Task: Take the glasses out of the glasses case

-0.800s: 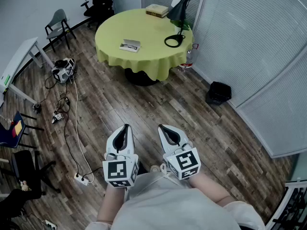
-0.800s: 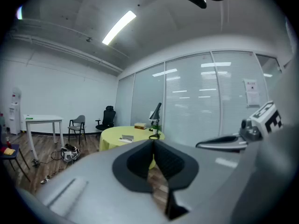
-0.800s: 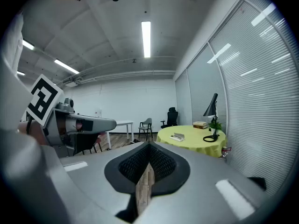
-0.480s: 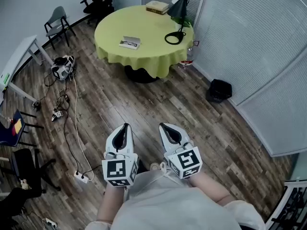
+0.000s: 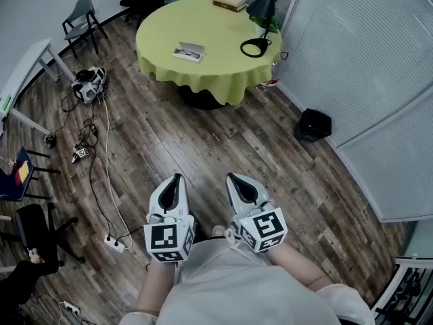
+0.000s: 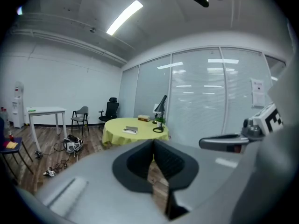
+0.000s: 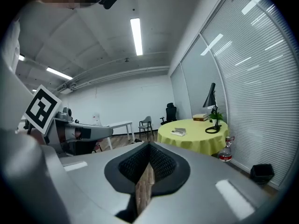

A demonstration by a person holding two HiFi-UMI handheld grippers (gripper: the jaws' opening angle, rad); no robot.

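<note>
across the room, on the round table (image 5: 203, 80) with its yellow-green cloth, the glasses case (image 5: 189, 51) lies toward the left side, well apart from both grippers. down at the person's waist, the left gripper (image 5: 177, 179) and right gripper (image 5: 233, 177) hang side by side over the wood floor, each with jaws drawn to a thin slit, nothing between them. a black desk lamp (image 5: 260, 19) stands on the table's right.
</note>
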